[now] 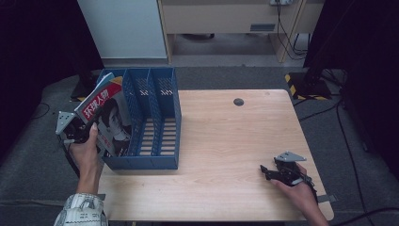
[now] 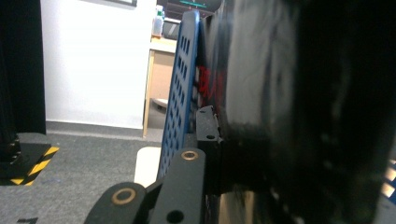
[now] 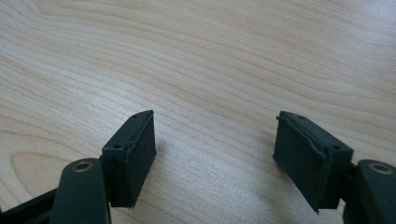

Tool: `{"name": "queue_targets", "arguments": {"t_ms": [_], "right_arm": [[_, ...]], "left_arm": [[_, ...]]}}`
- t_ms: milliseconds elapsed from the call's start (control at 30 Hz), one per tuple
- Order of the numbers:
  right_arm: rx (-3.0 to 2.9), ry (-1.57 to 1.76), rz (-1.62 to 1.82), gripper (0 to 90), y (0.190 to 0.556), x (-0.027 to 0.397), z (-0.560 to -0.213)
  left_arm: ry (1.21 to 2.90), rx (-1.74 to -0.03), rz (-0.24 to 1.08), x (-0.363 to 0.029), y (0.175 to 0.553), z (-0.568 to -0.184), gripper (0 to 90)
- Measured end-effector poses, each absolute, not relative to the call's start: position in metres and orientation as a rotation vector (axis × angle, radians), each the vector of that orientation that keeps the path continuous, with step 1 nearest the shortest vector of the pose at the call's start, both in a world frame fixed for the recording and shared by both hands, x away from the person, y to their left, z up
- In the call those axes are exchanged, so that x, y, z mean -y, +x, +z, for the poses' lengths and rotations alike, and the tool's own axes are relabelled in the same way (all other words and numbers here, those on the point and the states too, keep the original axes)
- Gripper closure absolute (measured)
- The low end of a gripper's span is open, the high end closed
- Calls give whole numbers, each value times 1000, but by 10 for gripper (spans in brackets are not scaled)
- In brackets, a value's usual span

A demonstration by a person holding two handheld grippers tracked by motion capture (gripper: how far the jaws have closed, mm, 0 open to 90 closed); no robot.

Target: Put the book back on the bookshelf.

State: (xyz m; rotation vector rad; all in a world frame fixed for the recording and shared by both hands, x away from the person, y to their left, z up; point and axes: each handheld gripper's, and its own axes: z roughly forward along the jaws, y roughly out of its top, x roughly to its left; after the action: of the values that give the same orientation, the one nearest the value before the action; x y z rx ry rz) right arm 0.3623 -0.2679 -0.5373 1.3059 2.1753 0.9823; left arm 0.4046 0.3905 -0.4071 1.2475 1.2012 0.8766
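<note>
Right claw (image 1: 267, 171) agape near table (image 1: 226, 136) edge; left claw (image 1: 81, 133) clamps magazine (image 1: 109, 117).

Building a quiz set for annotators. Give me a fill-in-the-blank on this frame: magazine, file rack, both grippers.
1. The left gripper is shut on the ____, held at the rack's leftmost slot.
2. The file rack is ____ in colour.
3. The right gripper rests on the wooden table with its jaws ____ and nothing between them.
4. The magazine bears ____ lettering on a red band at its top.

Missing words: magazine; blue; open; white
</note>
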Motion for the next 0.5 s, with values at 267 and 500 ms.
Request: {"name": "queue_targets", "arguments": {"t_ms": [267,500], "right_arm": [[-2174,1307,983,295,362,268,-537],[-2175,1305,983,294,362,268,-537]], "left_arm": [[1246,-1218,873,-394,404,-413,853],[1265,-1233,877,-393,403,-414,850]]}}
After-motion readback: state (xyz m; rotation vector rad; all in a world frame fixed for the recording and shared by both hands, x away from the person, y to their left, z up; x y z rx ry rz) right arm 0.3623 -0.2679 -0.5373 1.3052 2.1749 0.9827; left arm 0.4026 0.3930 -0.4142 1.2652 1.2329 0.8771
